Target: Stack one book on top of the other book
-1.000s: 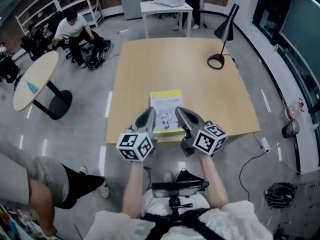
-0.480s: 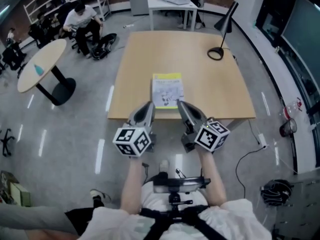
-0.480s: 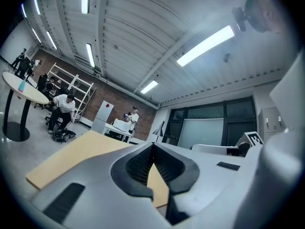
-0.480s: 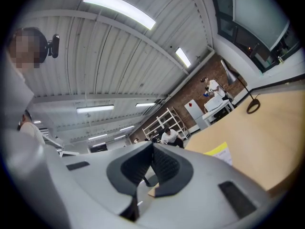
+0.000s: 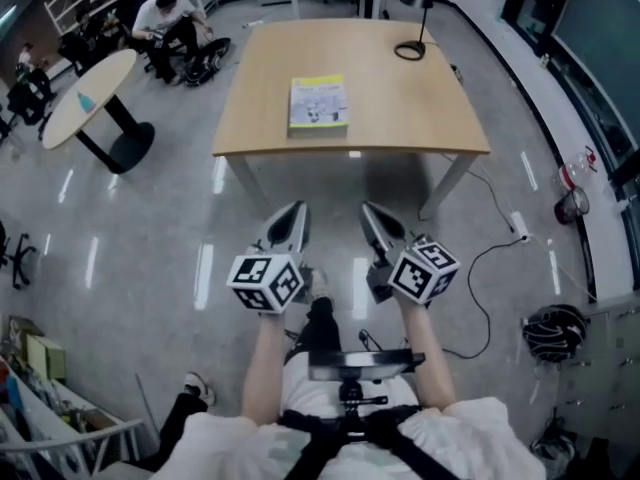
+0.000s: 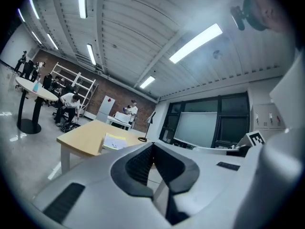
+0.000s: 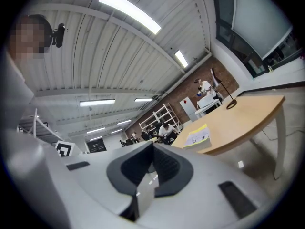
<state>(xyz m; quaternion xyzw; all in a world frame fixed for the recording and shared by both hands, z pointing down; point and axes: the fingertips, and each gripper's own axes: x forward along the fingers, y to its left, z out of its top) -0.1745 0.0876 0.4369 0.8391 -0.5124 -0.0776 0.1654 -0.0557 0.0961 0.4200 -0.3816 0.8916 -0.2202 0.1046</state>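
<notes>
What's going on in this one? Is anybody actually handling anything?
Nothing is being handled right now. A person stands back from the table, holding the left hand-held gripper and the right hand-held gripper level over the floor. Both are shut and empty. The books lie near the table's close edge with only a yellow cover showing on top, so they seem already stacked.

The book (image 5: 319,105) lies flat and closed on the wooden worktop (image 5: 400,108), near its front edge and a little left of centre. Its cover is white with faint print and 1 yellow band along the far edge. Seen side-on it looks thick; whether 1 volume or 2 cannot be told.
</notes>
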